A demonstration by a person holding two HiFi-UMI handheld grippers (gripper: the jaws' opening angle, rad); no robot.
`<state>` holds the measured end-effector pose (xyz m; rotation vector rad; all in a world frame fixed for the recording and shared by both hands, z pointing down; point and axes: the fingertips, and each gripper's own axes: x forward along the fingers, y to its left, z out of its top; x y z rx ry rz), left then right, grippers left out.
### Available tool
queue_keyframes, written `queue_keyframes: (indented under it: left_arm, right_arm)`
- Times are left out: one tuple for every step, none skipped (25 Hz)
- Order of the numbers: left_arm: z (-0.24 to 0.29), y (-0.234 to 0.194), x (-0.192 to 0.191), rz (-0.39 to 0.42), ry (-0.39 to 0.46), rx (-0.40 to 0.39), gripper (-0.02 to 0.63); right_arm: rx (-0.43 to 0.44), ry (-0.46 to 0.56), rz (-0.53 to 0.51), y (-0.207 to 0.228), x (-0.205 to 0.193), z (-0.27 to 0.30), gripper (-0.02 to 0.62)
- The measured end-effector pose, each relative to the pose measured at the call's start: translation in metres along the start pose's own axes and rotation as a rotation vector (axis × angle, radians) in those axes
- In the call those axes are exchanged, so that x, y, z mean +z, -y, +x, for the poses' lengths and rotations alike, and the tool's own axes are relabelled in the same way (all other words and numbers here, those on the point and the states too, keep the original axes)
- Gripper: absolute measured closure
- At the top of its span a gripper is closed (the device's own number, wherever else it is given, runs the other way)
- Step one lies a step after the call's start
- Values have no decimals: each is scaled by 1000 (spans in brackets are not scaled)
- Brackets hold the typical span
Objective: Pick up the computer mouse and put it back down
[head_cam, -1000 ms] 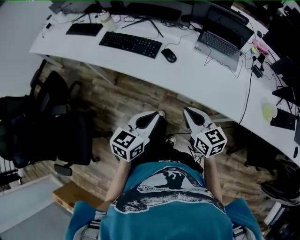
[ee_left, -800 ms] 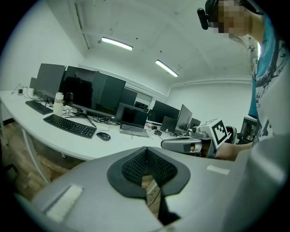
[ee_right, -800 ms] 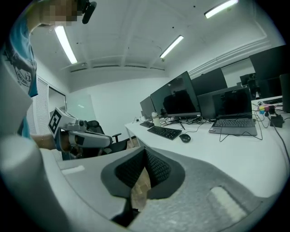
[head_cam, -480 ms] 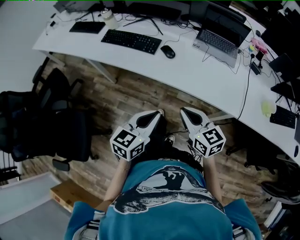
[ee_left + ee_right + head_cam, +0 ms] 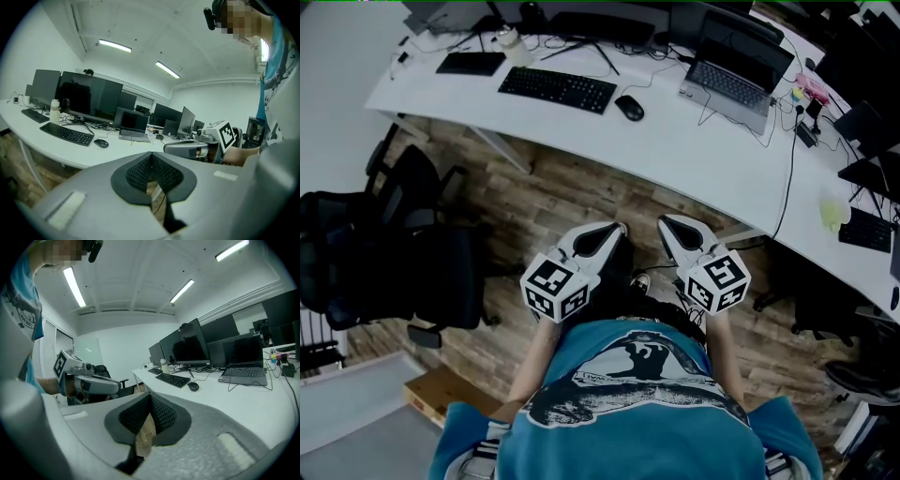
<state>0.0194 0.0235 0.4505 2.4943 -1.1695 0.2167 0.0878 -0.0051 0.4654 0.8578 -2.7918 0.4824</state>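
Resting on the white surface (image 5: 694,155), the computer mouse (image 5: 629,108) lies between a black keyboard (image 5: 557,90) on its left and an open laptop (image 5: 731,80) on its right. A pale bottle (image 5: 508,39) stands farther back on the surface; what it holds cannot be made out. Low above the wooden floor (image 5: 562,202), the left hand-held gripper (image 5: 614,228) has its jaws pressed together with nothing between them. Just beside it, the right hand-held gripper (image 5: 664,223) is likewise closed and empty. Both point towards the surface, well apart from the mouse. A black office chair (image 5: 394,253) stands off to the left
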Motion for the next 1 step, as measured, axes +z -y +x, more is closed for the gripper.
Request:
queue_keyframes:
  left_arm:
    - [1, 0, 0, 1, -2, -1, 592]
  right_arm:
    - [1, 1, 1, 1, 0, 0, 594]
